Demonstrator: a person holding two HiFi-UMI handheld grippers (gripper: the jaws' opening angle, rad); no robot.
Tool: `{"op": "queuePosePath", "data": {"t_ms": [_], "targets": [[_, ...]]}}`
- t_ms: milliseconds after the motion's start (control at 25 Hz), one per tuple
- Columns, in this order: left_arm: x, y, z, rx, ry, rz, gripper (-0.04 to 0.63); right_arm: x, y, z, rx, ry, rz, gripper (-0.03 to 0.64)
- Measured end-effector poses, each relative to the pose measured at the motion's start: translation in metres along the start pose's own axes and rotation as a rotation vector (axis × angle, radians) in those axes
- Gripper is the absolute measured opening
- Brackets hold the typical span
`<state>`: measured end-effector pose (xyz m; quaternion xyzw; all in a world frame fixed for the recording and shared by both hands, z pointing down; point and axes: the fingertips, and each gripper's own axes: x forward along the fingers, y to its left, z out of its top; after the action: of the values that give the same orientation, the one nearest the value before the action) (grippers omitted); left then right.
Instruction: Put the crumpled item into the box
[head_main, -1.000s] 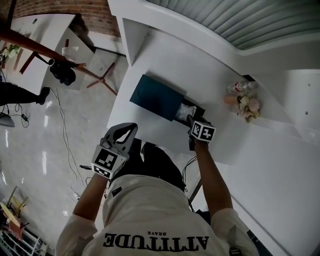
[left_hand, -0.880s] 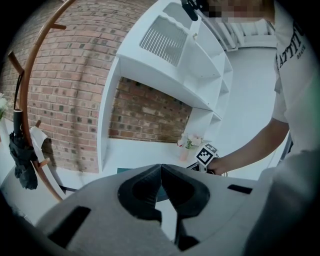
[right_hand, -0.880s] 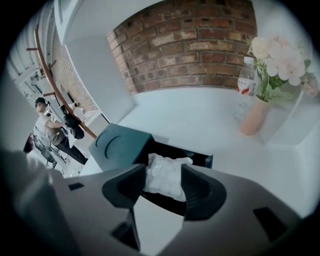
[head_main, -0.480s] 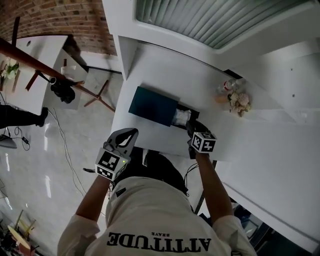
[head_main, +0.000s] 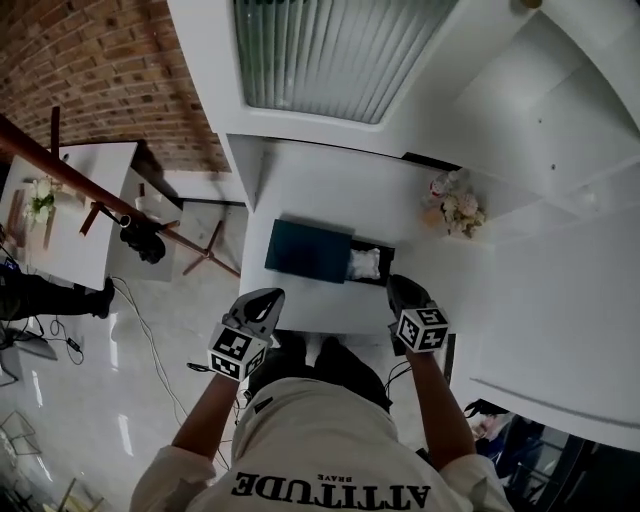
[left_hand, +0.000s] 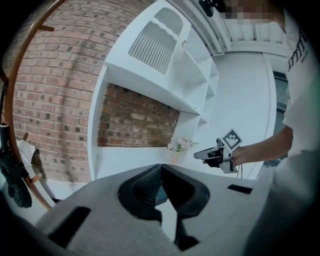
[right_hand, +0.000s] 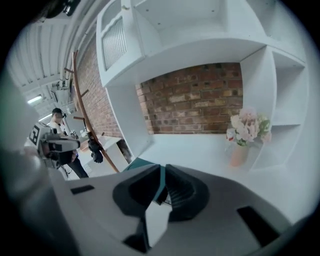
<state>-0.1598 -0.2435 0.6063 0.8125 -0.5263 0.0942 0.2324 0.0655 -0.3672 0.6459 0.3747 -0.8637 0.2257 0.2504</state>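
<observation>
The right gripper (head_main: 402, 292), jaws just closed to a slit with nothing between them, hangs near the box (head_main: 310, 252). The crumpled item (head_main: 364, 263) lies in the box's open end. The left gripper (head_main: 268, 298) is clenched and empty.

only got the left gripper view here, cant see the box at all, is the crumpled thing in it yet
Observer: Yes. In the head view the crumpled white item lies in the open end of the dark teal box on the white desk.
Operator: ok and the right gripper, i only see it side on, is it holding anything
Observer: No. In the right gripper view, the right gripper has just been closing its jaws. They now stand shut to a thin slit with nothing between them.
</observation>
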Motion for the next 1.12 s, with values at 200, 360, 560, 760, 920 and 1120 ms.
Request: {"op": "queuePosePath", "data": {"t_ms": [200,360,560,760,920,1120], "targets": [[0.001,-0.011,0.012,-0.010,-0.044,0.033,0.026,-0.044,0.007,0.014,-0.026,-0.088,0.046,0.040],[0.002,-0.034,0.017,-0.013,-0.077,0.056,0.026,-0.078,-0.002,0.011,-0.034,-0.139,0.073,0.037],[0.000,-0.083,0.009,-0.017,-0.086,0.090,0.026,-0.127,-0.016,-0.006,-0.033,-0.163,0.117,0.037],[-0.010,-0.118,0.012,-0.018,-0.126,0.138,0.026,-0.176,-0.020,-0.006,-0.086,-0.198,0.154,0.037],[-0.024,-0.154,0.009,-0.010,-0.163,0.177,0.026,-0.215,-0.028,-0.018,-0.105,-0.227,0.175,0.037],[-0.045,-0.199,0.001,0.008,-0.193,0.223,0.026,-0.250,-0.035,-0.038,-0.113,-0.249,0.204,0.037]]}}
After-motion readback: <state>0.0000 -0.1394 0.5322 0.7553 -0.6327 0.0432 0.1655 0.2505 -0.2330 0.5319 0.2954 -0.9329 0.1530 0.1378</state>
